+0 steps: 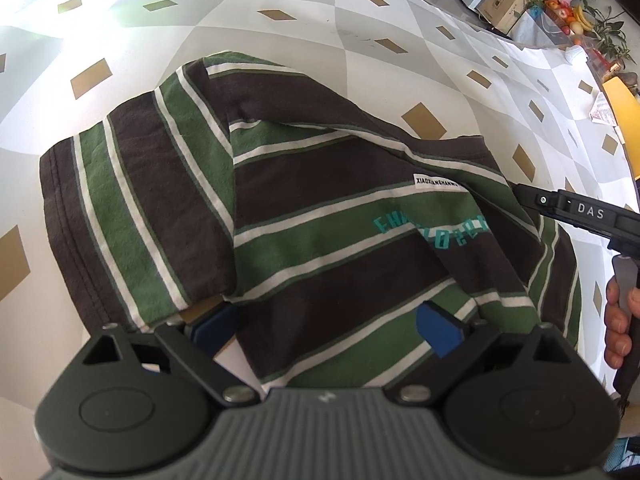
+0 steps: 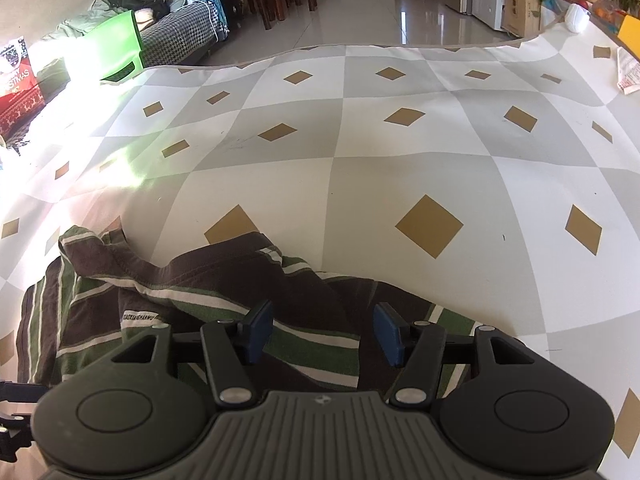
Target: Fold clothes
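A brown, green and white striped cotton T-shirt [image 1: 320, 216] was laid crumpled and partly folded on a tablecloth of grey and white diamonds with small tan squares [image 1: 360, 20], one sleeve turned over toward the left and a white label and teal lettering seen on the chest. The left gripper [image 1: 326, 330] was held just above the near edge of the shirt with its blue-padded jaws spread wide — nothing was clasped between them, though the striped cloth was seen lying beneath the gap. The right gripper [image 2: 324, 332] was poised over the shirt's other end [image 2: 200, 292], its blue pads set apart and released, with no fabric pinched. In the left wrist view the black body of the right gripper was seen at the right edge, gripped by a person's hand [image 1: 618, 320].
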Demonstrator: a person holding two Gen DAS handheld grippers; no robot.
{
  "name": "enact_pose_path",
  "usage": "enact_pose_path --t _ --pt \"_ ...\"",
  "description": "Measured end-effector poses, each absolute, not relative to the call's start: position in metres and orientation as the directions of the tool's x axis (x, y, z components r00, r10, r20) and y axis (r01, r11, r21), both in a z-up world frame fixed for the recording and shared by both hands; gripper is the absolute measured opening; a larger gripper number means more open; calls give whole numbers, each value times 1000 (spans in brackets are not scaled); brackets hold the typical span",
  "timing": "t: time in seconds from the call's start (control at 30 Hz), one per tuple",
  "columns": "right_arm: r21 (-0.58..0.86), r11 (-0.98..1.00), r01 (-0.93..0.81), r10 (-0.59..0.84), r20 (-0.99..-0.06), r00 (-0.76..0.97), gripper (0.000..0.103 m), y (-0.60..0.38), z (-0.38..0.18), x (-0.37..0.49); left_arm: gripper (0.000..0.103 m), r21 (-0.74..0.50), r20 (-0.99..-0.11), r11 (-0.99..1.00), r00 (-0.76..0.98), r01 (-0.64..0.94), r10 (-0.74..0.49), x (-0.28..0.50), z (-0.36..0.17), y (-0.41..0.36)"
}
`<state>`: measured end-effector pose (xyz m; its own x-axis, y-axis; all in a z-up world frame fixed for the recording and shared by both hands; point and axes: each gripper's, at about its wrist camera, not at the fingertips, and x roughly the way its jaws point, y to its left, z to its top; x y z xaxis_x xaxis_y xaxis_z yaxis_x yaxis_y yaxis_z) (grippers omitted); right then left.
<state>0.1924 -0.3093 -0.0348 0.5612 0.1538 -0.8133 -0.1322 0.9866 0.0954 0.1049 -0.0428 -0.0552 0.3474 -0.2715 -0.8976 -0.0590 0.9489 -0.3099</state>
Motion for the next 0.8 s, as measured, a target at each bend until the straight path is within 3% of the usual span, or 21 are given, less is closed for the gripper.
enact_pose_path --t 0.5,0.57,0.67,0.8 --pt "-65 975 -214 70 -820 568 56 -283 -63 204 103 -249 -918 967 330 -42 -222 108 -63 -48" --pt "-66 974 -217 72 -816 574 49 -282 -63 205 103 -244 -919 969 328 -38 -218 108 -63 -48" --pt "-83 974 -209 57 -807 587 29 -281 -62 208 103 -249 -919 967 325 -46 -222 109 -63 -47" --pt "-111 976 -189 27 -797 604 13 -281 -63 214 103 -250 -921 967 322 -51 -221 110 -63 -45"
